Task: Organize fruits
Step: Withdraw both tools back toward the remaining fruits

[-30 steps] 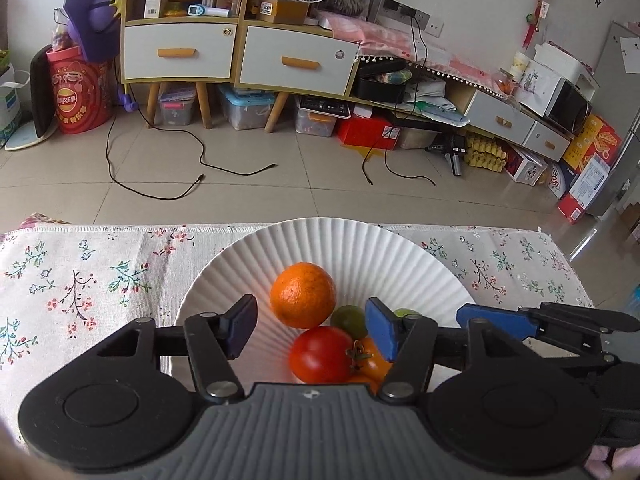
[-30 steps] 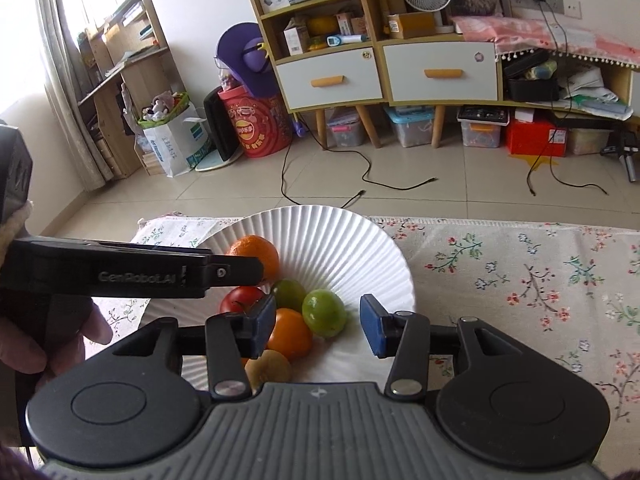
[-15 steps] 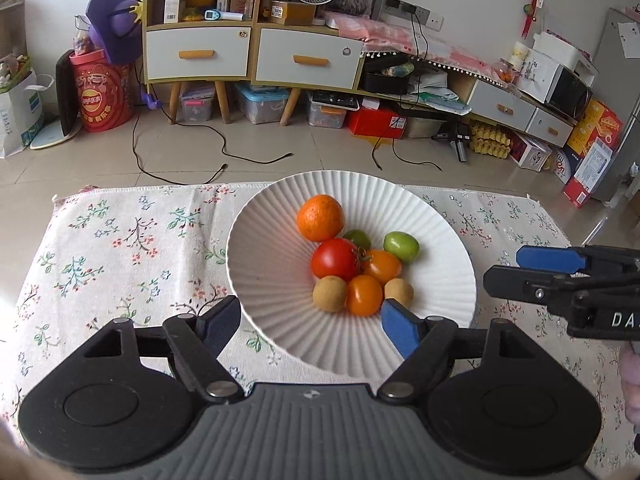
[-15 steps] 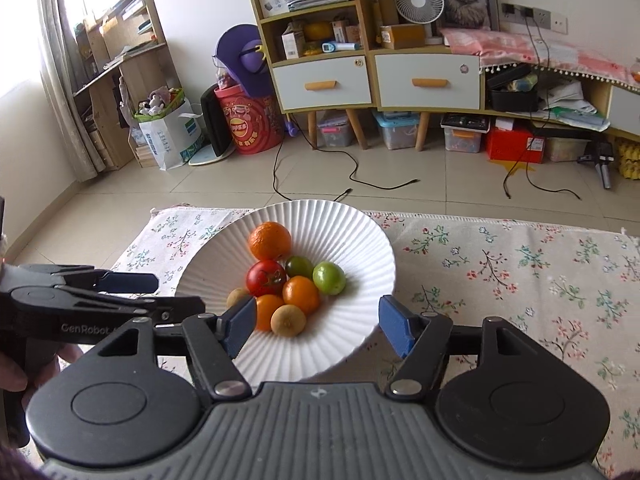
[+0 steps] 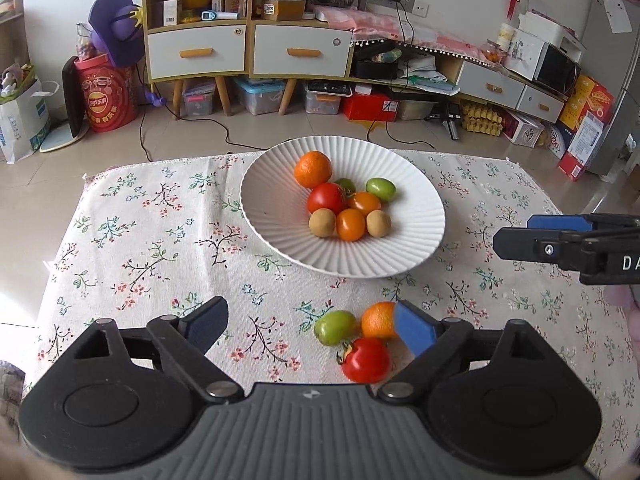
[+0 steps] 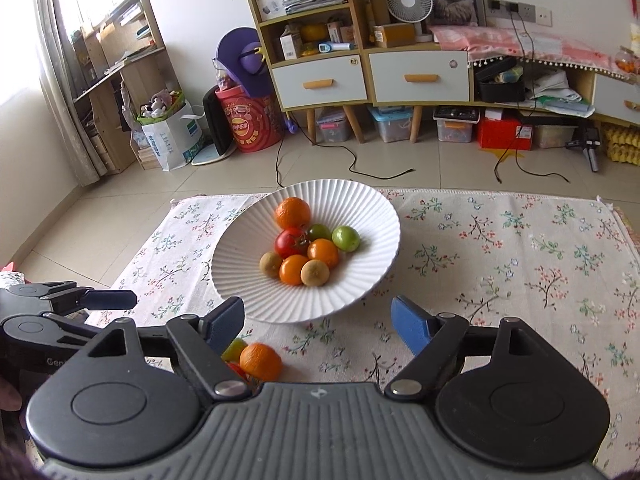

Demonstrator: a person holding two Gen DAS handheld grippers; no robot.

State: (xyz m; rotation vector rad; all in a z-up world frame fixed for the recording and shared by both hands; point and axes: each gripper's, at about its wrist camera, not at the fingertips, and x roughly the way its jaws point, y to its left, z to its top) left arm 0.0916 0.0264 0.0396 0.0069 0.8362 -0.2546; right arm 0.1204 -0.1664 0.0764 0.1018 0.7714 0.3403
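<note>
A white ribbed plate (image 5: 280, 216) (image 6: 360, 216) on the floral tablecloth holds several fruits: an orange (image 5: 313, 168) (image 6: 293, 212), a red tomato (image 5: 326, 198), green, orange and tan ones. Three loose fruits lie on the cloth in front of the plate: a green one (image 5: 334, 327), an orange (image 5: 377, 319) (image 6: 260, 361) and a red tomato (image 5: 365, 360). My left gripper (image 5: 310, 326) is open and empty, just behind the loose fruits. My right gripper (image 6: 318, 320) is open and empty, near the plate's front rim; it also shows in the left wrist view (image 5: 560, 232).
The floral tablecloth (image 5: 140, 240) covers a low table. Beyond its far edge is tiled floor with cables, a cabinet (image 5: 248, 48) with drawers, storage boxes and a red drum (image 5: 105, 98).
Both grippers have pulled back and up from the plate, so the whole plate and the three loose fruits on the cloth have come into view. The jaws have widened.
</note>
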